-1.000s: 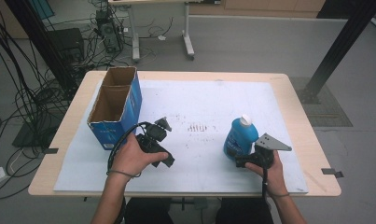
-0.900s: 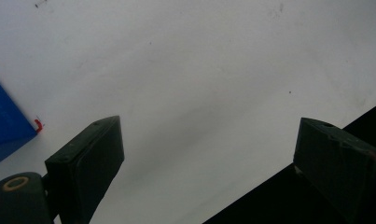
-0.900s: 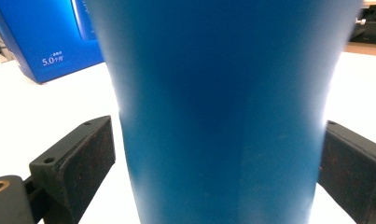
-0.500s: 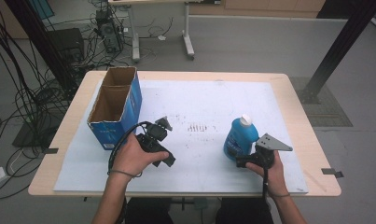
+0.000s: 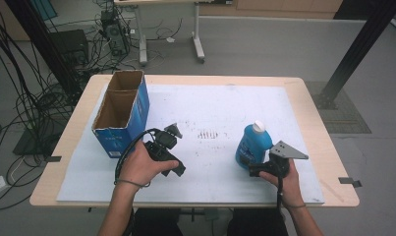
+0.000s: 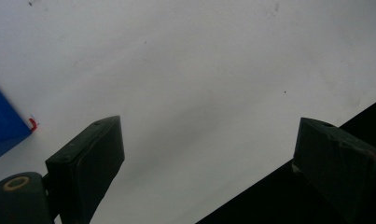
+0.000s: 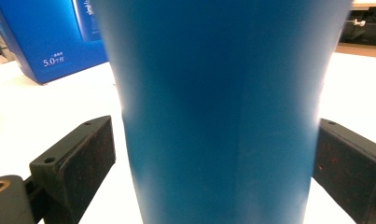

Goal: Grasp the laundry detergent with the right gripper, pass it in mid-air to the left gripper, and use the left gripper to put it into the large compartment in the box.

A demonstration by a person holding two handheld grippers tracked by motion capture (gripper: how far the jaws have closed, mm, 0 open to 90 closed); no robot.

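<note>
Blue plastic, white-capped, the bottle stands upright on the white sheet, well to the right of the open cardboard box. The right gripper sits at the bottle's near side; in the right gripper view the bottle stands between the spread jaws, a sliver of gap at the left jaw, the right one at its edge, contact unclear. The left gripper, just right of the box, has its jaws wide apart over bare sheet, holding nothing.
</note>
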